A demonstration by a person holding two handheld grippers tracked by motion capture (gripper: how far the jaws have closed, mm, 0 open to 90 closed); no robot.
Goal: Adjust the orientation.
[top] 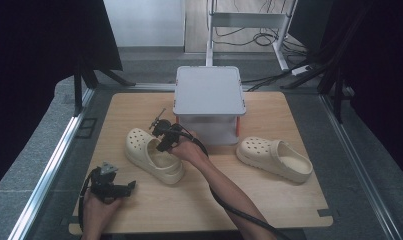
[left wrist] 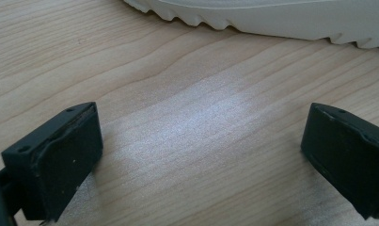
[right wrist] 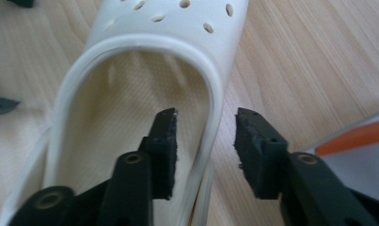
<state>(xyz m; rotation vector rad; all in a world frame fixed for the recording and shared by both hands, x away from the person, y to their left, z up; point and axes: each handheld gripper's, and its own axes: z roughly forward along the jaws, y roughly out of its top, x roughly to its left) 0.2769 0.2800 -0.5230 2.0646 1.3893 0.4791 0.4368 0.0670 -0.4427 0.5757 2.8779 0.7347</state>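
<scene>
Clog (top: 154, 155) at the table's (top: 269, 200) middle-left is straddled at its rim by the right gripper (right wrist: 206, 141): one jaw is seen inside the opening, the other outside (parted, rim not yet pinched). The right forearm is stretched forward across the wood. The left gripper (top: 111, 186) is held low near the front edge, unclenched, just beside the clog's sole (left wrist: 272, 19). A second clog (top: 275, 158) lies right of the grey box (top: 209, 92).

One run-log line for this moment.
right claw: open, straddling left clog rim | left claw: open over table | right clog: untouched
</scene>
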